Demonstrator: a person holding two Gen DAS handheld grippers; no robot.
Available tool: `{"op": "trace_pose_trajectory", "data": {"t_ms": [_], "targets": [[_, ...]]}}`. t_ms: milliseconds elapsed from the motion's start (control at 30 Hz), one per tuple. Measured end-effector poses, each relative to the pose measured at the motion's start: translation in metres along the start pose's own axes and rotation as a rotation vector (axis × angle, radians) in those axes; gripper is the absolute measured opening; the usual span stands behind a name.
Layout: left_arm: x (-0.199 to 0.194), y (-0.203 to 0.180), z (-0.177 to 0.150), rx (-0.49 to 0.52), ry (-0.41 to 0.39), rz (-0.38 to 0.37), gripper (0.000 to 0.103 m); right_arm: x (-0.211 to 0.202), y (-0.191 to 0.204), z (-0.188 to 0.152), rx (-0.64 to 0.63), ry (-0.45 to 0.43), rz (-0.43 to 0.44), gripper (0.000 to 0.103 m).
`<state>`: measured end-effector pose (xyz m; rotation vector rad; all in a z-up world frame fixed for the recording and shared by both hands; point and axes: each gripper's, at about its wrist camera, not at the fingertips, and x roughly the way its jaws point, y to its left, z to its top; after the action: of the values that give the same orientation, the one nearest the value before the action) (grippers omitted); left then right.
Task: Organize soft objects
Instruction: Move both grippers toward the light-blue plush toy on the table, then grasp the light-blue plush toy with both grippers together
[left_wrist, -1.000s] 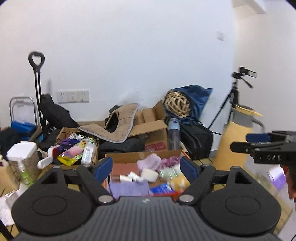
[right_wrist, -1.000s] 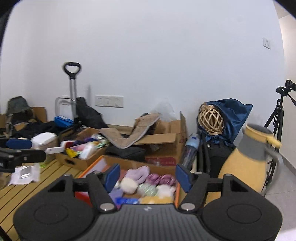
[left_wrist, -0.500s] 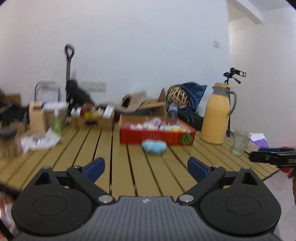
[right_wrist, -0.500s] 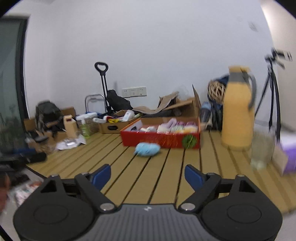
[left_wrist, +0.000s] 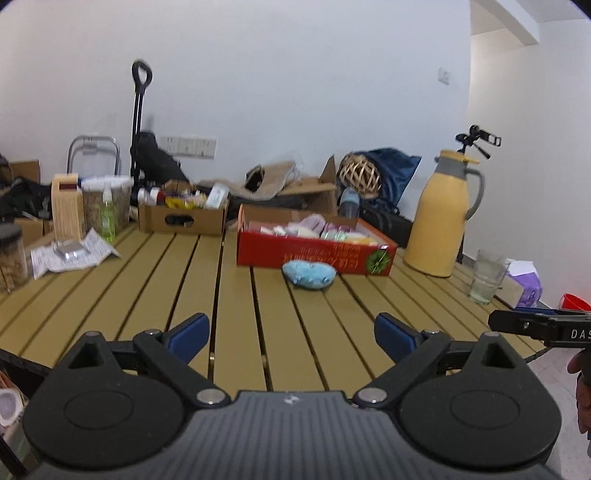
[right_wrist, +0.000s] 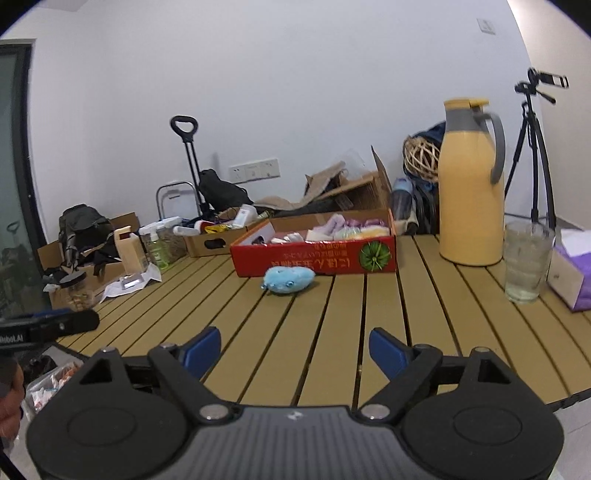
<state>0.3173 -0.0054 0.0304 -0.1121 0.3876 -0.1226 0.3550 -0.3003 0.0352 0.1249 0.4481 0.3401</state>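
A light blue plush toy (left_wrist: 309, 274) lies on the wooden slat table (left_wrist: 236, 306), just in front of a red cardboard box (left_wrist: 314, 254) that holds several pastel soft items. The toy (right_wrist: 289, 279) and box (right_wrist: 317, 256) also show in the right wrist view. My left gripper (left_wrist: 291, 334) is open and empty above the table's near edge, well short of the toy. My right gripper (right_wrist: 295, 349) is open and empty, also near the front edge. Each gripper shows at the other view's edge.
A yellow thermos jug (left_wrist: 443, 218) stands right of the box, with a drinking glass (right_wrist: 526, 262) and a purple tissue box (right_wrist: 570, 273) beside it. A brown box of bottles (left_wrist: 183, 214), jars (left_wrist: 13, 254) and paper (left_wrist: 70, 253) sit at the left.
Both grippers have pulled back from over the red box to the table's front edge. The blue plush now lies on the table in front of the box. Both stay open.
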Motion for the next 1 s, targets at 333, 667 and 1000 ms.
{"op": "trace_pose_trajectory", "data": {"t_ms": [333, 667, 1000], "targets": [[0.128, 0.018, 0.017, -0.069, 0.159, -0.037, 0.09, 0.127, -0.026, 0.032, 0.062, 0.12, 0.041, 0.075], [0.252, 0.025, 0.056, -0.164, 0.248, -0.115, 0.08, 0.28, -0.052, 0.07, 0.196, 0.216, 0.138, 0.066], [0.332, 0.05, 0.049, -0.393, 0.35, -0.296, 0.038, 0.365, -0.072, 0.069, 0.367, 0.301, 0.286, 0.036]]}}
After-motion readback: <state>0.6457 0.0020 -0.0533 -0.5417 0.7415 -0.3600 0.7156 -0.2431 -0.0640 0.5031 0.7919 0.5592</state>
